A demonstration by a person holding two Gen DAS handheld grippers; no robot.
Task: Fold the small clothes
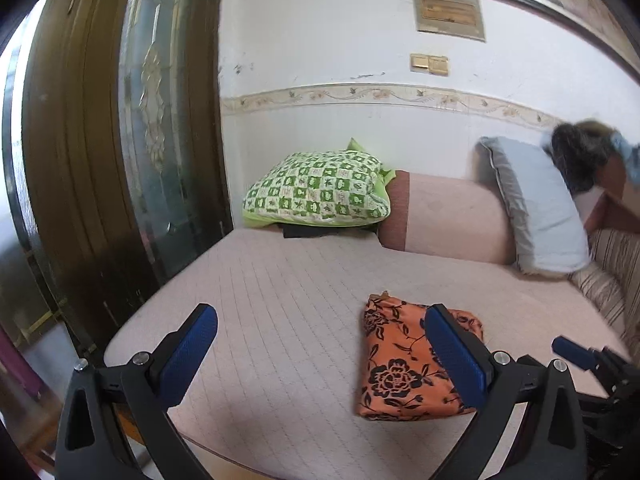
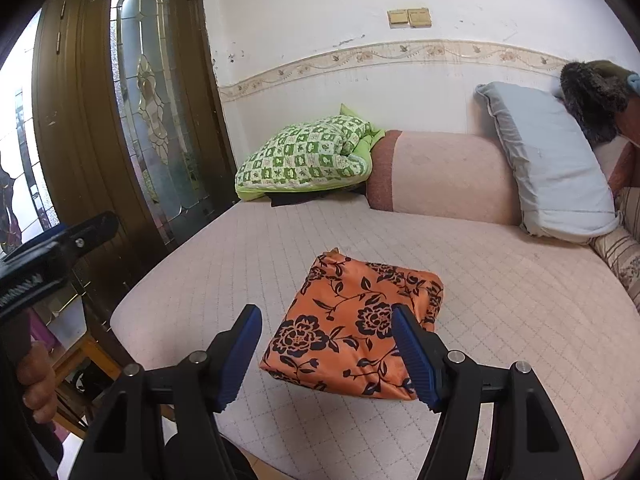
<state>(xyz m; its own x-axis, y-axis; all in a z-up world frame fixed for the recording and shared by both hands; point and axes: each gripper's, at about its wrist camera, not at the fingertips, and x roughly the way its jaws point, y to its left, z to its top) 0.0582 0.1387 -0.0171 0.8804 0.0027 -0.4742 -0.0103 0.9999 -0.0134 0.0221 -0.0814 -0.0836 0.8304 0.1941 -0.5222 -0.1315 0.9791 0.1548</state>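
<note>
We see the orange flowered cloth lying folded on the pink quilted bed, nearer the front edge. Our right gripper hangs above it, jaws apart, nothing held. Our left gripper hangs beside the cloth, jaws wide and empty. A green checked pillow sits well back.

Two wrist views, each angled down across the bed from its near edge toward the far wall. The left view sits farther left, close to the door; the right view faces the folded orange cloth squarely. Both share bed, cloth, pillows and door.
</note>
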